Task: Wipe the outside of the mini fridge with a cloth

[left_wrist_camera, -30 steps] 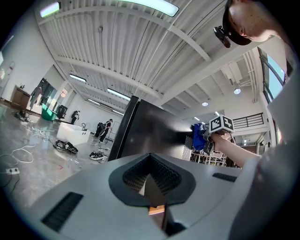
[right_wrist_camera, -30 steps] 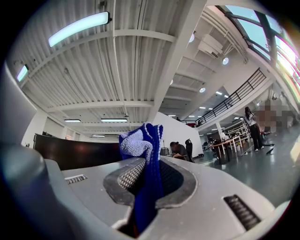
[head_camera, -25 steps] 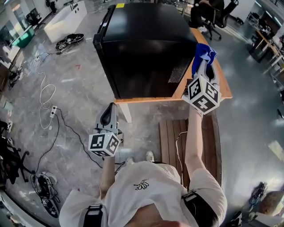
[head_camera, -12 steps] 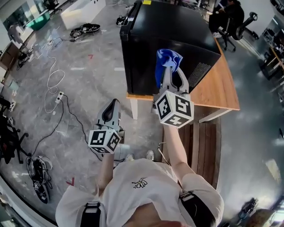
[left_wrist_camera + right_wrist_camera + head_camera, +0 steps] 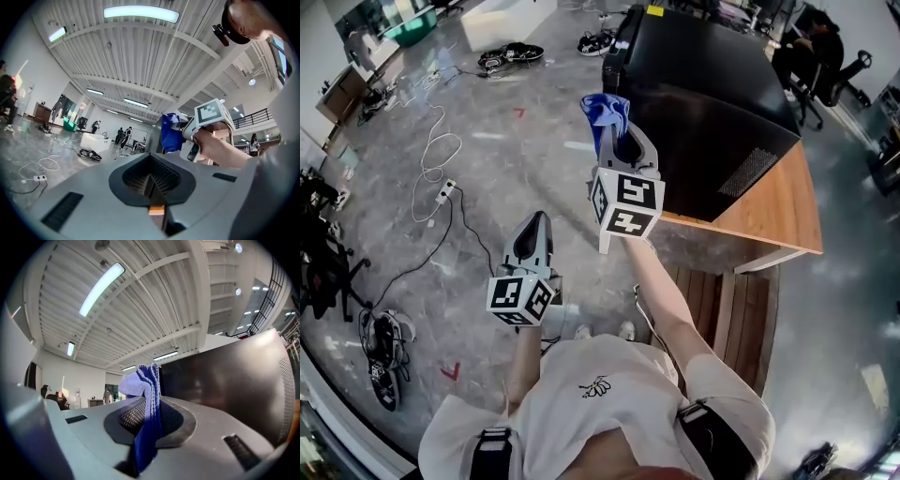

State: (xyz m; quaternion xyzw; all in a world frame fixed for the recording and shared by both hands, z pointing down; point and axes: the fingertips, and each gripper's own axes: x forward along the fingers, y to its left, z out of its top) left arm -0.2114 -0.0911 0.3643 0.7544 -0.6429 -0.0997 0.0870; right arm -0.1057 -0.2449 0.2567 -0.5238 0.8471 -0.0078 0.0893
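Observation:
A black mini fridge (image 5: 703,103) stands on a wooden table (image 5: 773,211) at the upper right of the head view. My right gripper (image 5: 614,141) is raised just left of the fridge's near left corner, shut on a blue cloth (image 5: 605,112). In the right gripper view the blue cloth (image 5: 146,399) is pinched between the jaws, with the fridge's dark side (image 5: 229,380) close on the right. My left gripper (image 5: 532,236) hangs lower over the floor, shut and holding nothing. The left gripper view looks up at the cloth (image 5: 169,133) and the right gripper.
Cables and a power strip (image 5: 442,192) trail over the grey floor on the left. Shoes (image 5: 511,58) lie further back. A slatted wooden bench (image 5: 736,323) sits under the table. Office chairs and a seated person (image 5: 816,47) are at the far right.
My right gripper has carried the cloth leftward, from the fridge's right side past its near face to its left corner. The view has swung with it. My left gripper has hardly moved.

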